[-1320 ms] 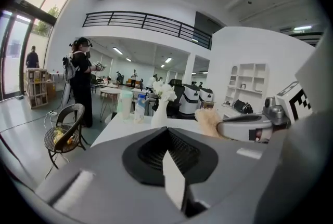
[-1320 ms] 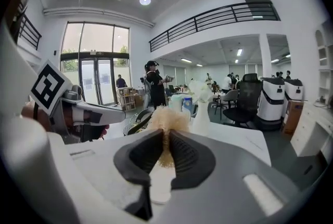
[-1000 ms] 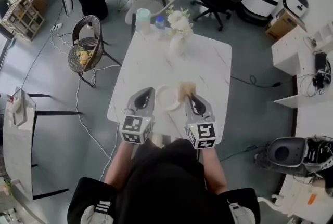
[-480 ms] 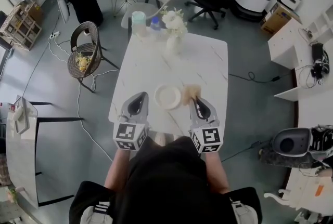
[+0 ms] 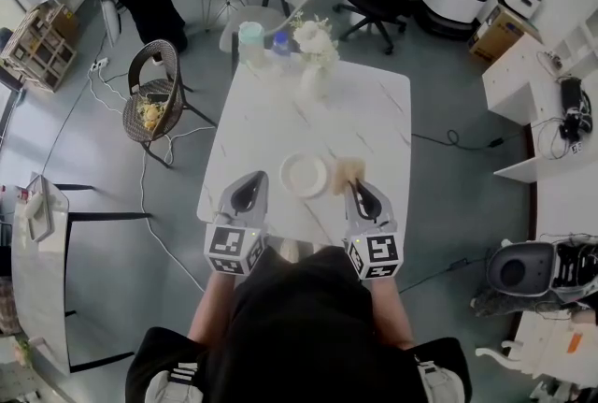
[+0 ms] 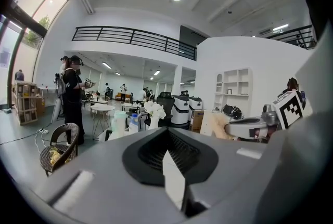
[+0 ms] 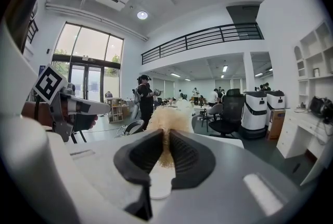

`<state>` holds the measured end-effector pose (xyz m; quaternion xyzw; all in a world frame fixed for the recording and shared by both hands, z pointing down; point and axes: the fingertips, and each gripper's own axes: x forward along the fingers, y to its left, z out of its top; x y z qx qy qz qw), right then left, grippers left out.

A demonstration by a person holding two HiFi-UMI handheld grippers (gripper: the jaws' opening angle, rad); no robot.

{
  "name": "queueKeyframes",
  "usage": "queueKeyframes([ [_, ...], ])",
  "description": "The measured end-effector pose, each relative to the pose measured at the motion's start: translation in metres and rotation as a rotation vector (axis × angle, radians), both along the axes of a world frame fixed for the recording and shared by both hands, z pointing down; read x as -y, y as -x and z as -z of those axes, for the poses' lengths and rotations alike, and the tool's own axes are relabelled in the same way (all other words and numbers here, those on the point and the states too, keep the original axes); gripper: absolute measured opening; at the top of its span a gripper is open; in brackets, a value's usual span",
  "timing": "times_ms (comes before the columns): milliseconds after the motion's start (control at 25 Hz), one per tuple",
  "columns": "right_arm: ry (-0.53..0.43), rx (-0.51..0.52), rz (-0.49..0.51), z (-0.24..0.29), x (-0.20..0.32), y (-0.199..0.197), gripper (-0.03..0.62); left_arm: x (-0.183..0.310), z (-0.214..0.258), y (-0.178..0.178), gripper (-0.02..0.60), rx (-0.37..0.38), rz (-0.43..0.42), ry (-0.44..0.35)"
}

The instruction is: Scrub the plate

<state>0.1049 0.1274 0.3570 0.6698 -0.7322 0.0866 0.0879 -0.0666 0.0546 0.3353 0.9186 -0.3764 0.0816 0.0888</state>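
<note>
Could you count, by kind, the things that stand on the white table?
Plate: 1
Vase of white flowers: 1
Blue-capped bottle: 1
Pale green container: 1
Total: 4
Not counted: sponge, held in the right tool.

No words, brands or numbers can be read anywhere. The only signs are black-and-white square code patterns on the left marker cube and the right marker cube, low in the head view.
</note>
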Motion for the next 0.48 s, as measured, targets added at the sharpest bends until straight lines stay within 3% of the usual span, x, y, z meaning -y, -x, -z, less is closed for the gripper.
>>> queueKeyframes([
  [480, -0.008, 0.000, -0.006, 0.0016, 0.0070, 0.0013, 0.041, 0.0054, 0.0017, -0.0040, 0.006, 0.006, -0.009, -0.009],
])
